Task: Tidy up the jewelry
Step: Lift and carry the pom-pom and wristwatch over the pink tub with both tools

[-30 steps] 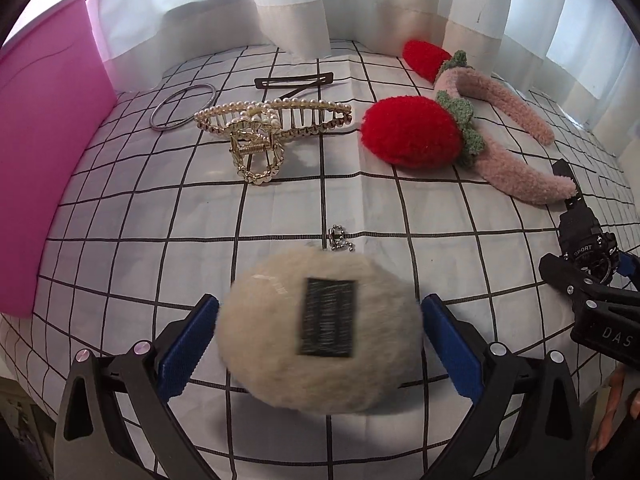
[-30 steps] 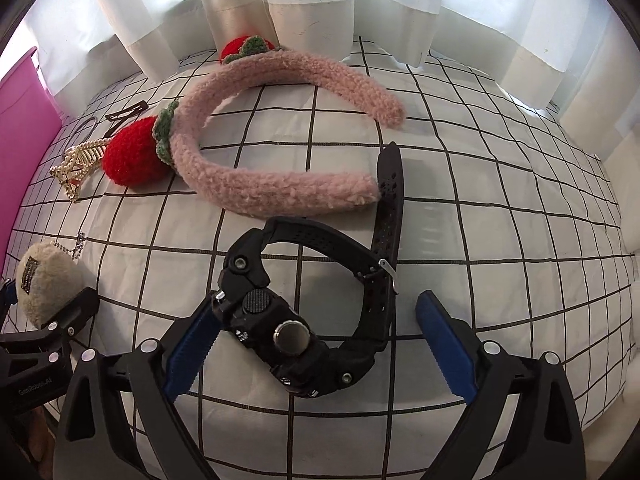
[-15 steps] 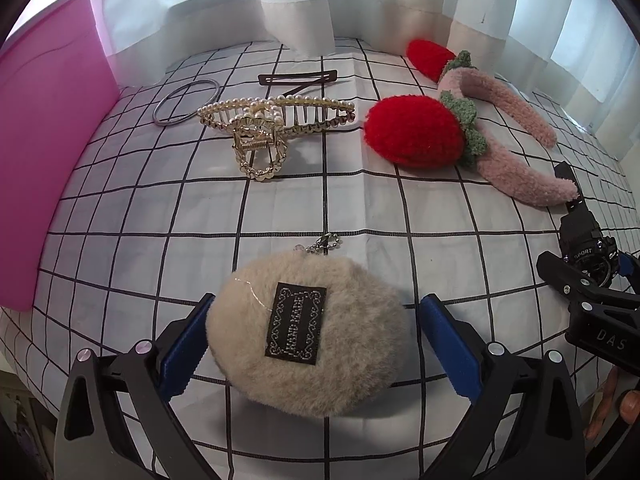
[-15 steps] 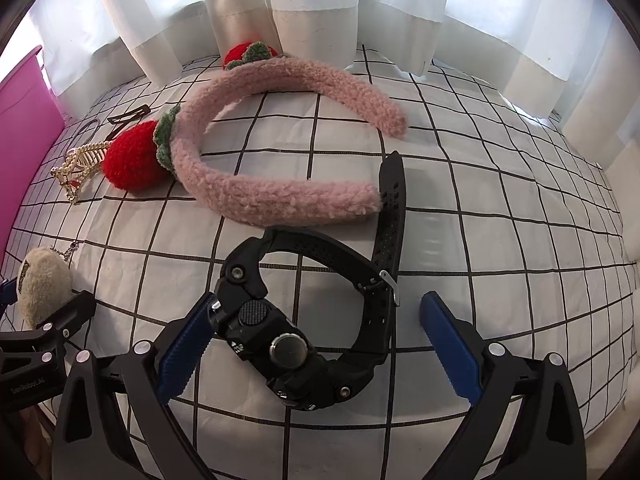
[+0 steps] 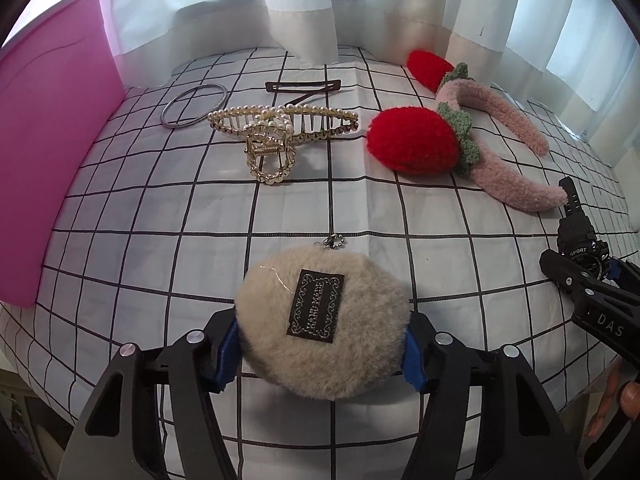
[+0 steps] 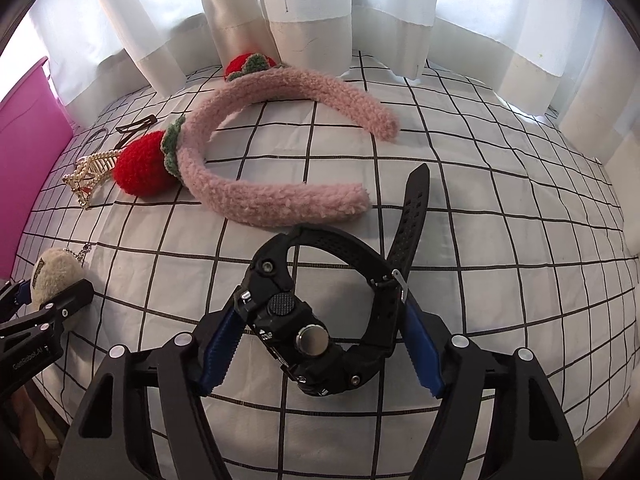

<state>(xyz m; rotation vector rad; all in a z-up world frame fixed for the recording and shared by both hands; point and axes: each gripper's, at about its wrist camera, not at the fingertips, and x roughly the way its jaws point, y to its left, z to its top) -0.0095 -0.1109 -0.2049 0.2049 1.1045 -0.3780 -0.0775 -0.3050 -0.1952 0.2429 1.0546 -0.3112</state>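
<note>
While the left claw (image 5: 322,354) is clamping the beige puff (image 5: 322,322) by its sides low on the checked cloth (image 5: 168,216), the right claw (image 6: 320,354) is pressing both pads against the black watch (image 6: 320,320). Beyond them, the strawberry headband (image 6: 276,196) is lying near the pearl clip (image 5: 276,136), ring (image 5: 195,105) and pink bin (image 5: 48,136).

White curtains (image 5: 304,8) hanging behind a bed spread with a black-gridded white sheet (image 5: 160,216); 1 pink bin (image 5: 48,128) standing at the sheet's left edge.
</note>
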